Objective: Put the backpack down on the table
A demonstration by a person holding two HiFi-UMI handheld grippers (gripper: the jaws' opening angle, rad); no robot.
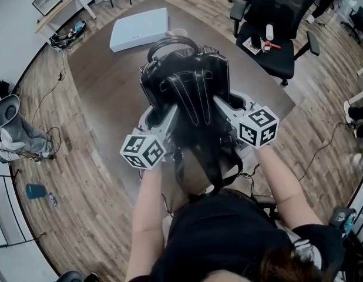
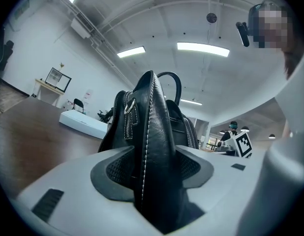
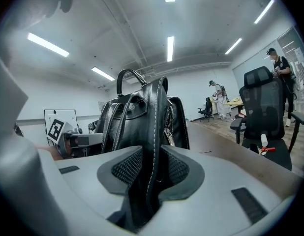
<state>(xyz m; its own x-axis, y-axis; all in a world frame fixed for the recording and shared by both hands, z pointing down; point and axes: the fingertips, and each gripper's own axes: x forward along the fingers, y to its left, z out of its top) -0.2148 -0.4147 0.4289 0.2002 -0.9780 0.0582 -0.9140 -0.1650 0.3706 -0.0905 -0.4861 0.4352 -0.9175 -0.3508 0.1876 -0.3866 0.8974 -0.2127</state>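
Observation:
A black leather backpack stands upright on the brown table, near its front edge, top handle up. Its shoulder straps hang over that edge toward the person. My left gripper is at the bag's left side and my right gripper at its right side, both pointing about level. In the left gripper view a stitched fold of the backpack fills the gap between the pads of the left gripper. In the right gripper view the backpack has its seamed edge between the pads of the right gripper.
A flat white box lies on the far part of the table. A black office chair with small items on its seat stands at the right. Cables and bags lie on the wood floor at the left.

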